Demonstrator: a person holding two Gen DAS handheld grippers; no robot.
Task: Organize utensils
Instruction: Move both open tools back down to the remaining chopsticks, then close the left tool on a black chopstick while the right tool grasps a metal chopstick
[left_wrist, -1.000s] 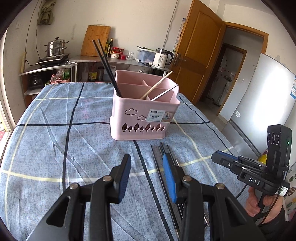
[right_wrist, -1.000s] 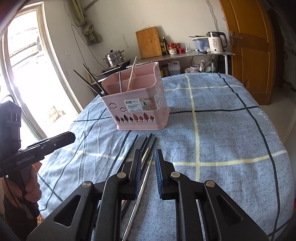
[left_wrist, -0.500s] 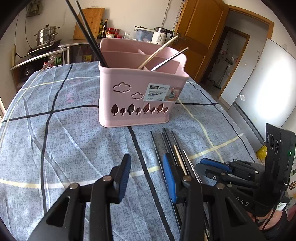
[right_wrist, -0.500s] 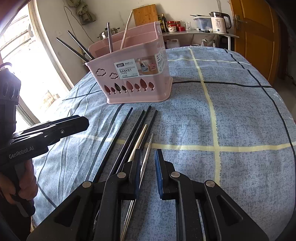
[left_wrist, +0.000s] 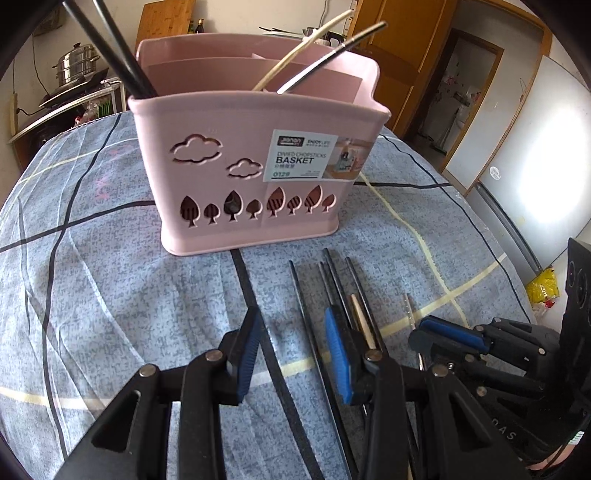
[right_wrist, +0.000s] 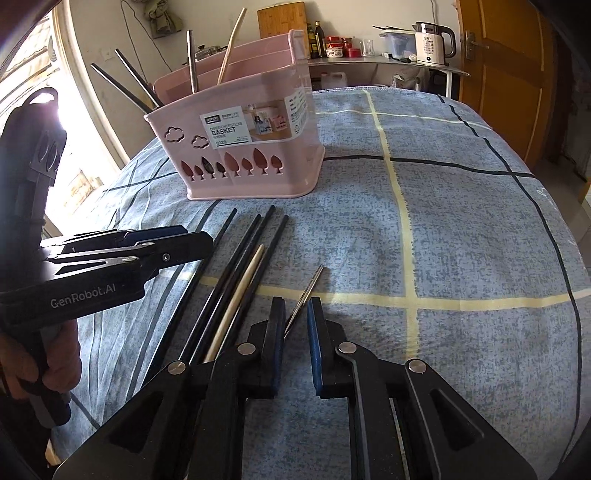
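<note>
Covering the table, blue checked cloth (right_wrist: 461, 229); left gripper (left_wrist: 291, 350) wide, right gripper (right_wrist: 295, 321) narrow around metal chopstick (right_wrist: 308, 288).

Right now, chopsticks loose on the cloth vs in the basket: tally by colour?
On the cloth, black: 4
On the cloth, wooden: 1
On the cloth, metal: 1, between the right gripper fingers
In the basket, black: 2
In the basket, wooden: 1
In the basket, metal: 1
Total: 10
</note>
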